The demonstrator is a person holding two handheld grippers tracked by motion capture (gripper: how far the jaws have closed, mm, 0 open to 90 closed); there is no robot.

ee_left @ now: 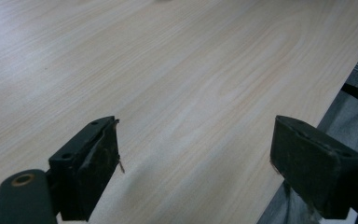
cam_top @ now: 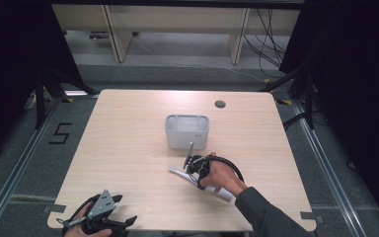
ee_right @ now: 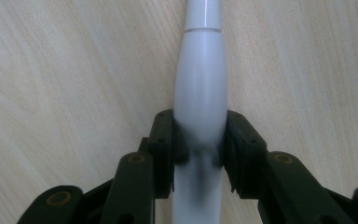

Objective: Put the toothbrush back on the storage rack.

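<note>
The light wooden table (cam_top: 128, 148) lies with its near edge at 6 o'clock in the high view, rounded corners at every side, and grey floor (cam_top: 24, 163) running round it; a small round grommet hole (cam_top: 220, 104) sits near the far edge at about 1 o'clock. Most of the board is bare wood: the whole left half from 7 to 11 o'clock is open, and so is the strip along the right edge at 3 o'clock. A grey rectangular bin (cam_top: 187, 131) stands just past the table's middle, toward 12 o'clock, well clear of every edge. Just beside it at its 6 o'clock side lies a long white handle-shaped object (cam_top: 177, 173), slanting from 10 o'clock down toward 4 o'clock, its lower end hidden under the person's right hand (cam_top: 222, 177). The right gripper (cam_top: 193, 165) is pinched onto this white object; in the right gripper view the two black jaws press against both sides of its rounded body (ee_right: 200, 93), with wood grain on either side. The left gripper (cam_top: 116, 210) rests at the near edge around 7 o'clock, its jaws spread wide apart over bare wood (ee_left: 177, 93), close to the table's rim.
</note>
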